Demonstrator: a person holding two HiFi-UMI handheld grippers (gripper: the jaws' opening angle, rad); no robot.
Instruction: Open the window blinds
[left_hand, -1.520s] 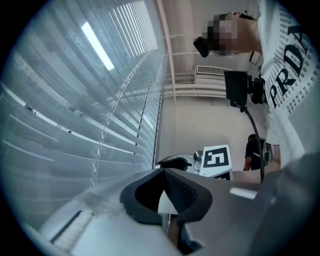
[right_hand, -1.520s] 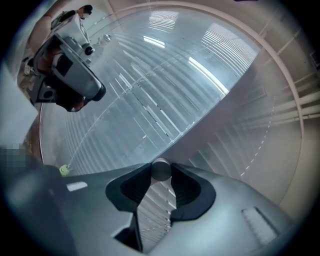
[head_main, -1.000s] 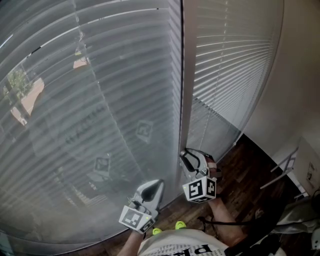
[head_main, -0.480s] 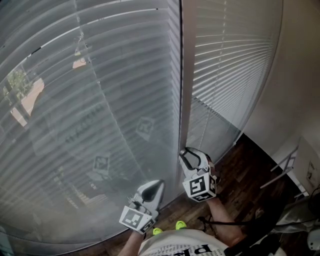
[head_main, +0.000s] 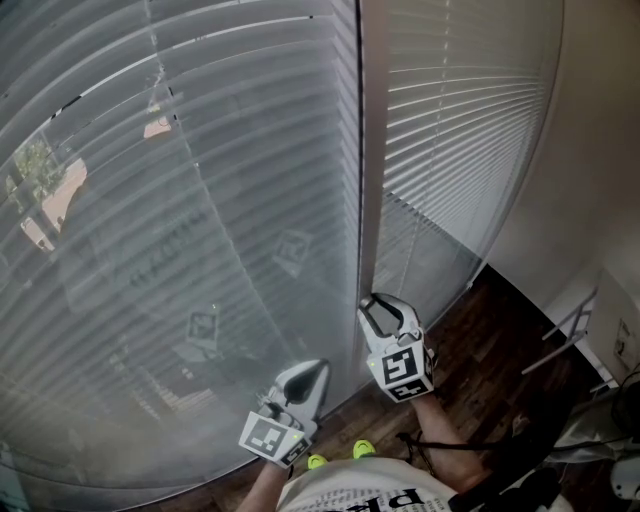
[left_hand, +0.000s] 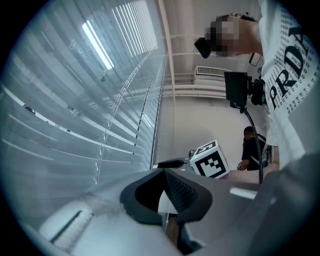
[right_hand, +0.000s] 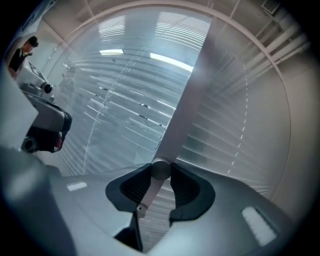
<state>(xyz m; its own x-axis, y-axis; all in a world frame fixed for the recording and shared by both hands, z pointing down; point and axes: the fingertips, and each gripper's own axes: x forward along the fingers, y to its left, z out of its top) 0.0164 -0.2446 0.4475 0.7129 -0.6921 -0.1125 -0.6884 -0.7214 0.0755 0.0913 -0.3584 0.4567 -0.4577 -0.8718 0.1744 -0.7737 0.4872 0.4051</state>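
Grey slatted blinds (head_main: 200, 200) hang over the big window, with a second blind (head_main: 450, 130) to the right of a pale upright frame post (head_main: 367, 180). My right gripper (head_main: 378, 312) sits at the foot of that post. In the right gripper view its pads (right_hand: 186, 189) are shut on the blinds' pale tilt wand (right_hand: 159, 170), whose thin lower part (right_hand: 145, 200) runs down between the jaws. Lower left, my left gripper (head_main: 305, 378) points at the blinds (left_hand: 75, 115) without touching them. Its jaws (left_hand: 164, 172) meet at the tips with nothing held.
Dark wooden floor (head_main: 480, 350) lies below the window on the right, next to a white wall (head_main: 600, 150). White furniture with a metal leg (head_main: 565, 335) stands at the far right. The person's printed shirt (head_main: 370, 495) fills the bottom edge.
The right gripper has rolled about its own axis while on the wand, its marker cube turning. The left gripper has kept still.
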